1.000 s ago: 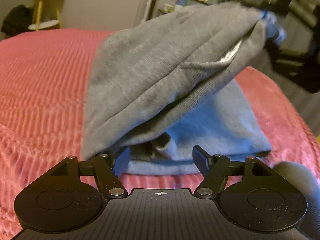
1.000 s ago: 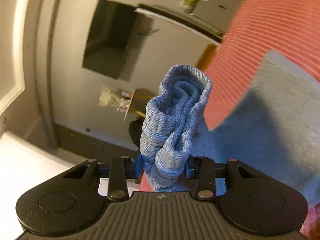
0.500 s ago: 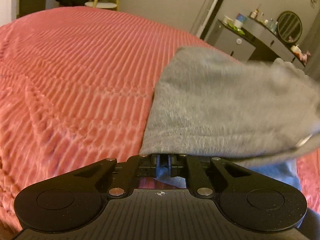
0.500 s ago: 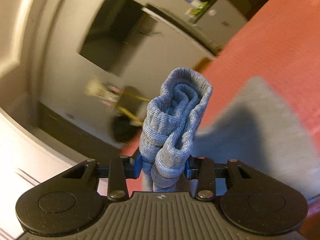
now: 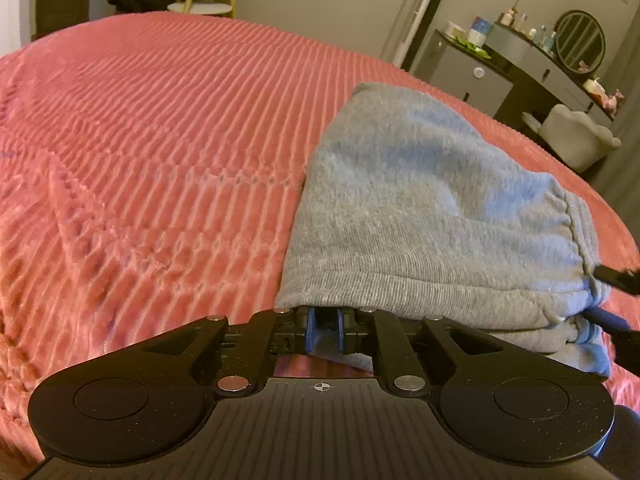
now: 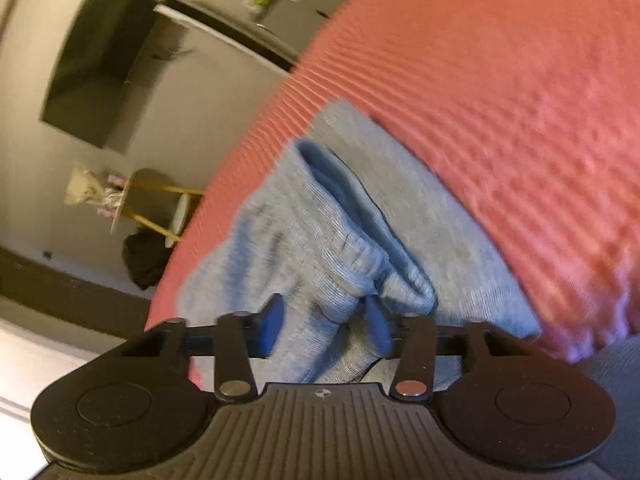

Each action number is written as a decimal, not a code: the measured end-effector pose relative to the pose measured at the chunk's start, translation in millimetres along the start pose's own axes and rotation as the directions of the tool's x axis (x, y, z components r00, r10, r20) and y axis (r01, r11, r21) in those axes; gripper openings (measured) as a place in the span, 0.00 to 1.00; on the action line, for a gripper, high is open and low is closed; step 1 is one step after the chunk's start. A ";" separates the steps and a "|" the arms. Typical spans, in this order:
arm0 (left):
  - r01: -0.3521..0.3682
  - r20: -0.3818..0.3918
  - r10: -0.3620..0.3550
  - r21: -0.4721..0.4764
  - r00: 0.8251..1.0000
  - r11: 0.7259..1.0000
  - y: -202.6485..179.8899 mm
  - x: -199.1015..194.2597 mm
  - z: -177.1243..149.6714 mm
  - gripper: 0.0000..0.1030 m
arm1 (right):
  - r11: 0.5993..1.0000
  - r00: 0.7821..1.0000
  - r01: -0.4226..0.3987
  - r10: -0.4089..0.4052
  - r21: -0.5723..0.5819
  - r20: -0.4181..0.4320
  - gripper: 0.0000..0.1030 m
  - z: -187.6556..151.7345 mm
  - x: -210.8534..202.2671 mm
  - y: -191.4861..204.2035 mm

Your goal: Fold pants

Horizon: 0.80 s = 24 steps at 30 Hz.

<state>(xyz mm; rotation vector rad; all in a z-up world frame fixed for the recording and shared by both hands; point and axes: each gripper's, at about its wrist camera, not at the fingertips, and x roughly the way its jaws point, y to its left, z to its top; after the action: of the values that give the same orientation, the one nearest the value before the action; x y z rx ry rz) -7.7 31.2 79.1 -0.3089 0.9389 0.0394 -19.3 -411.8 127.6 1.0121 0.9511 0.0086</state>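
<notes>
The pants point(image 5: 420, 208) have dropped folded onto the bed point(image 5: 160, 140) — left gripper point(image 5: 325, 322) pinching them, right gripper point(image 6: 324, 328) spread.

A home bedroom: a bed point(image 5: 160, 140) under a ribbed pink cover, a dresser point(image 5: 500, 76) with toiletries and a round mirror point(image 5: 580, 42), a wall-mounted television point(image 6: 96, 68).

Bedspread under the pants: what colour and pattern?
Coral-pink bedspread with fine raised ribs; clearest in the left wrist view.
</notes>
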 end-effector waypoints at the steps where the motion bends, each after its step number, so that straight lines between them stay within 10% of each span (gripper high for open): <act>1: 0.000 -0.005 0.000 0.000 1.000 1.000 0.2 1.1 -0.1 0.13 | 0.999 1.000 -0.016 0.016 0.033 0.005 0.38 -1.1 6.6 -2.4; 9: 0.038 0.027 -0.036 -0.056 0.999 0.998 9.4 -3.0 1.6 0.12 | 0.992 0.989 -0.128 0.127 0.010 0.076 0.20 -11.1 13.0 15.2; 12: 0.069 0.078 -0.063 -0.076 0.995 0.995 12.2 -12.1 2.1 0.08 | 0.873 0.897 -0.442 0.435 0.207 0.083 0.19 -9.6 -7.6 -7.4; 14: 0.074 0.087 -0.067 -0.081 0.994 0.994 12.3 -13.8 2.3 0.04 | 0.936 0.942 -0.335 0.331 0.106 0.058 0.19 -8.8 -15.3 -9.3; 17: 0.049 0.055 -0.045 -0.074 0.997 0.996 10.5 -7.8 2.3 0.03 | 0.981 0.998 0.063 -0.062 -0.182 0.009 0.19 -18.8 1.2 -3.5; 24: 0.043 0.054 -0.039 -0.070 0.998 0.997 10.2 -7.7 2.1 0.03 | 0.991 0.999 -0.037 0.036 -0.128 -0.009 0.21 -14.1 -10.7 -8.2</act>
<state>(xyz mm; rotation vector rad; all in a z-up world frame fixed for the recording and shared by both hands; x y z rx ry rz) -12.3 42.3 84.0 -0.3908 0.8796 0.0428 -38.8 -410.8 126.2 0.9108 0.9265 0.1028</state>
